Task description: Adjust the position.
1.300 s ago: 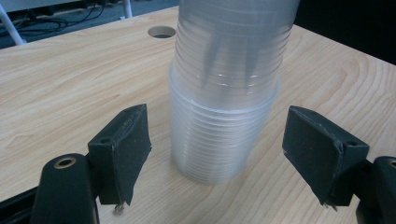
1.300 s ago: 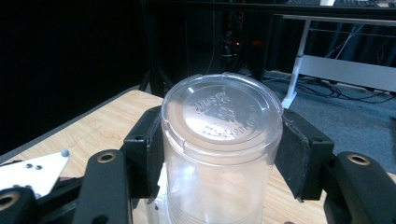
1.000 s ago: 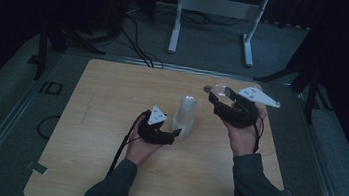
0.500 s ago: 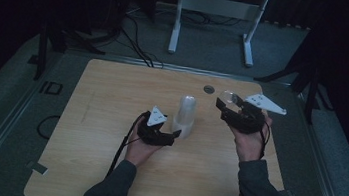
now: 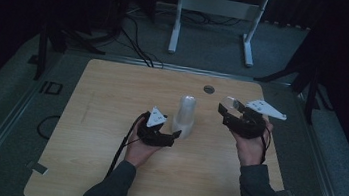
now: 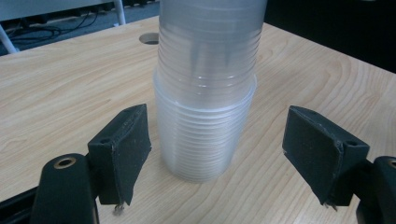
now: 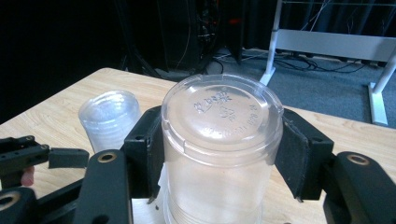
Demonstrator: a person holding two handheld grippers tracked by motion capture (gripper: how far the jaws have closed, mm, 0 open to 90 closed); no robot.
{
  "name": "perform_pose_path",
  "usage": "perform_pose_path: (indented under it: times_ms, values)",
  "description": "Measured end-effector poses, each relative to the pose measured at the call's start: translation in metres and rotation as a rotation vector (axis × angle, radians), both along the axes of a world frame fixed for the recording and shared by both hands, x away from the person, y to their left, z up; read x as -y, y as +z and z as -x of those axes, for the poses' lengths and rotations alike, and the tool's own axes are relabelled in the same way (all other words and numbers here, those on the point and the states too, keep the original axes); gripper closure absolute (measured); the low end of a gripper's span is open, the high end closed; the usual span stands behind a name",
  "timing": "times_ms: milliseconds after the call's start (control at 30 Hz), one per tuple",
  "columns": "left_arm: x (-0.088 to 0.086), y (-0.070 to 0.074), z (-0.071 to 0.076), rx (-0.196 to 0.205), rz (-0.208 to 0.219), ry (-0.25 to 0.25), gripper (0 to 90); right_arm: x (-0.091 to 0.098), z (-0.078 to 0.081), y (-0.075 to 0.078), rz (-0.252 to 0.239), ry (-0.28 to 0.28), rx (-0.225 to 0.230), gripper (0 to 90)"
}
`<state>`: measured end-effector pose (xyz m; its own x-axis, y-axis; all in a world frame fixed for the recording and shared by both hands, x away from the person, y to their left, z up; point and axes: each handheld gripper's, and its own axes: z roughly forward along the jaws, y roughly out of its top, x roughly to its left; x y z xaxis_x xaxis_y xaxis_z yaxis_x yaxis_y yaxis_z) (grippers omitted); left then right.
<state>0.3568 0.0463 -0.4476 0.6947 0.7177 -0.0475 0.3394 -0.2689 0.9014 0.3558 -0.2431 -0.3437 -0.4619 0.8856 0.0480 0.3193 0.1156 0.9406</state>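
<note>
An upside-down stack of clear plastic cups [image 5: 185, 115] stands in the middle of the wooden table [image 5: 109, 120]. My left gripper [image 5: 173, 135] sits low at the stack's near left side. In the left gripper view the stack [image 6: 205, 116] stands between its jaws, which are apart on either side without touching it; this gripper [image 6: 219, 144] is open. My right gripper [image 5: 231, 109] hovers to the right of the stack, shut on a single clear cup [image 7: 222, 135], bottom toward the camera. The right gripper view also has the stack [image 7: 109, 119] and the left gripper [image 7: 46, 156].
A small round hole [image 5: 209, 89] lies in the table behind the stack. A white metal frame [image 5: 214, 7] and cables stand on the floor beyond the far edge. Bare wood stretches to the left and the near side.
My right gripper has come down and nearer to me with the single cup, uncovering the round hole. The left gripper and the stack stayed put.
</note>
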Motion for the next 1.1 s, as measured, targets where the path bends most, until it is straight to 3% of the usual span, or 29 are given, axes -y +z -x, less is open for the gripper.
perform_pose_path:
  times_ms: [600, 1100]
  values:
    - [0.005, 0.005, 0.008, 0.018, 0.021, -0.027, 22.9, 0.008, 0.007, -0.024, -0.028, -0.021, -0.040, 39.6]
    - [0.009, 0.008, 0.013, 0.037, 0.010, -0.050, 22.9, 0.012, 0.013, -0.047, -0.067, -0.017, -0.090, 40.1]
